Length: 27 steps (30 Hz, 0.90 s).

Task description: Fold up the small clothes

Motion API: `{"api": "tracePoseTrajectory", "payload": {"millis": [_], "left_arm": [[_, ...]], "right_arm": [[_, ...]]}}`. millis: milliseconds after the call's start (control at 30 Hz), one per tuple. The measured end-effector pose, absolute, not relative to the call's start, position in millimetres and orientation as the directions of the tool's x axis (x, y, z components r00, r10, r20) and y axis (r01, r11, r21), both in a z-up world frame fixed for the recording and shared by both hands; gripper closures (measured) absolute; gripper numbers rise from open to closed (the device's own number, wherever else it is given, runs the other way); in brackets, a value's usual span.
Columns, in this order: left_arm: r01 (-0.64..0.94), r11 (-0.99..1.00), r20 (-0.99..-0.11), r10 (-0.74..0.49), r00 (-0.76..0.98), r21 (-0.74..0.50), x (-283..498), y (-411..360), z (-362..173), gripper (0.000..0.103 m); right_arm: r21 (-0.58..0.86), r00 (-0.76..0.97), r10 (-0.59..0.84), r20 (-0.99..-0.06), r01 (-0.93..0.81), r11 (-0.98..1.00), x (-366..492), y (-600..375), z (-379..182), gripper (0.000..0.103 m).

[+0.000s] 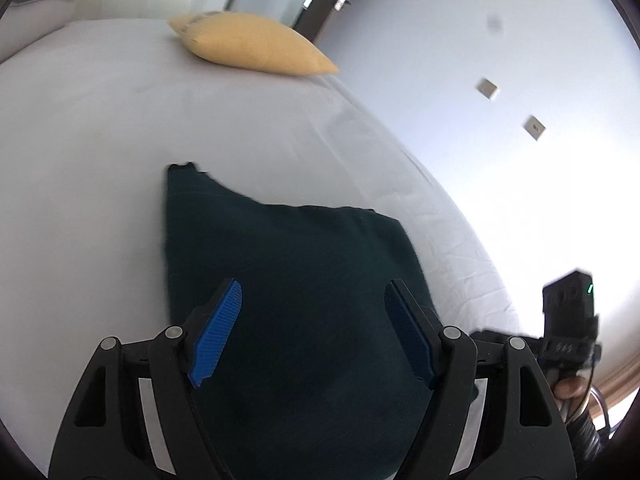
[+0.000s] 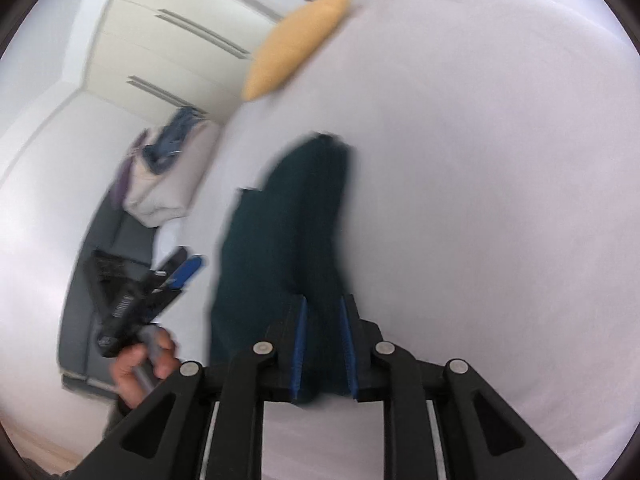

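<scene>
Dark garment (image 2: 280, 240) blurred between fingers (image 2: 299, 344)

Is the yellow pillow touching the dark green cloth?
Apart. The left wrist view shows the yellow pillow far up the bed, with a wide stretch of bare white sheet between it and the dark green cloth.

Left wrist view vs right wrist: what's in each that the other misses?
Left wrist only: the left gripper open above the dark green garment, two wall plates, a doorway. Right wrist only: the right gripper with the garment between its narrow jaws, a wardrobe, a pile of laundry. Both: garment, white bed, yellow pillow.
</scene>
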<state>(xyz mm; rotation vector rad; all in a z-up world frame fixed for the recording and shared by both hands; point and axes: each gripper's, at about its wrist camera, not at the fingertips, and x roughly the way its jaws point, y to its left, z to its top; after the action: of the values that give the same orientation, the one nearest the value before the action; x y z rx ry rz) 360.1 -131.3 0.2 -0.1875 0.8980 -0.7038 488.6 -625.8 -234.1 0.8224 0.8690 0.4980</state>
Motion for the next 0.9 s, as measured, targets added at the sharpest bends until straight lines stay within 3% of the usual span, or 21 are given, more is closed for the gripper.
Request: {"api": "tracePoseTrajectory", "payload": {"millis": [133,367,567,600,633,700,733,833,900], "left_arm": [[0.443,0.792,-0.703,-0.593,0.393,-0.420,369.9,-137.5,-18.6,0.030],[0.490,0.815,-0.715,-0.539,0.446,-0.309,363.5,-151.4,-31.9,0.030],[0.448,0.813,-0.687,-0.565,0.457,-0.371,368.5,-121.1,-32.6,0.030],[0.420,0.828,-0.684,-0.550,0.480,-0.371,368.4,-111.2,-31.1,0.030],[0.379,0.853,-0.685,-0.516,0.514,-0.358,367.6,-100.0,-28.6,0.030],[0.305,0.873,-0.674,-0.488,0.554,-0.382,369.7,-74.4,-27.7,0.030],[0.275,0.869,-0.668,-0.494,0.557,-0.412,371.5,-62.9,-29.1,0.029],[0.201,0.837,-0.675,-0.533,0.511,-0.509,380.2,-39.6,-42.5,0.024],[0.186,0.799,-0.685,-0.589,0.429,-0.571,385.0,-38.9,-56.5,0.020]], "right_arm": [[0.794,0.515,0.734,-0.443,-0.156,0.588,529.9,-588.0,-207.2,0.079],[0.811,0.462,0.753,-0.469,-0.113,0.574,575.6,-558.6,-239.3,0.074],[0.826,0.508,0.739,-0.442,-0.091,0.556,562.5,-599.3,-247.2,0.075],[0.820,0.526,0.717,-0.458,-0.062,0.569,559.1,-608.9,-247.3,0.070],[0.798,0.551,0.673,-0.494,-0.022,0.603,555.4,-618.3,-246.9,0.057],[0.796,0.581,0.647,-0.494,0.003,0.605,548.1,-633.7,-246.0,0.055],[0.805,0.584,0.650,-0.486,0.010,0.593,544.5,-639.6,-245.7,0.052],[0.805,0.569,0.663,-0.487,-0.001,0.593,543.9,-641.8,-242.8,0.030],[0.811,0.537,0.686,-0.491,-0.006,0.585,549.2,-633.6,-243.5,0.024]]}}
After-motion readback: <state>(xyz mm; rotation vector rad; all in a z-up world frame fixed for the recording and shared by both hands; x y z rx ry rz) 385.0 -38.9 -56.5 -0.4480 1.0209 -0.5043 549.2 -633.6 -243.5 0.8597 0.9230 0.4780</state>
